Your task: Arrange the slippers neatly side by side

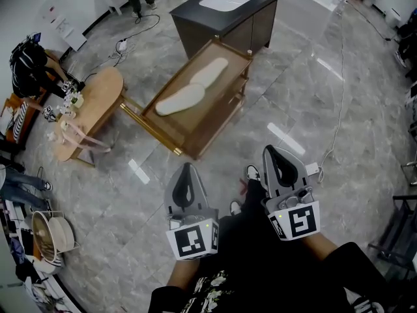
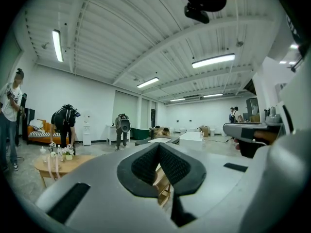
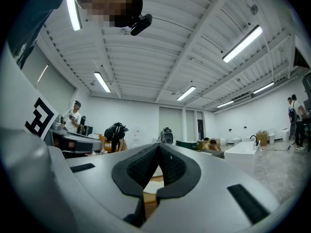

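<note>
The left gripper [image 1: 187, 169] is hanging with its jaws pressed together on nothing. Ahead of it, well apart, two pale cream flat slippers are lying on a low wooden-framed table [image 1: 215, 119] with an amber top. They are lying end to end rather than side by side: the nearer slipper [image 1: 180, 100] is touching the farther slipper [image 1: 210, 72], and their shared long axis is running from near-left to far-right of the grippers. The left gripper is sitting closer to the nearer slipper. The right gripper [image 1: 273, 152], jaws likewise closed and empty, is facing the pair from the right.

The head view is showing both slippers whole. The left gripper view is showing only a strip of wooden frame [image 2: 163, 178] beneath its jaws. The right gripper view is catching what is probably a pale sliver of slipper [image 3: 148, 184].
</note>
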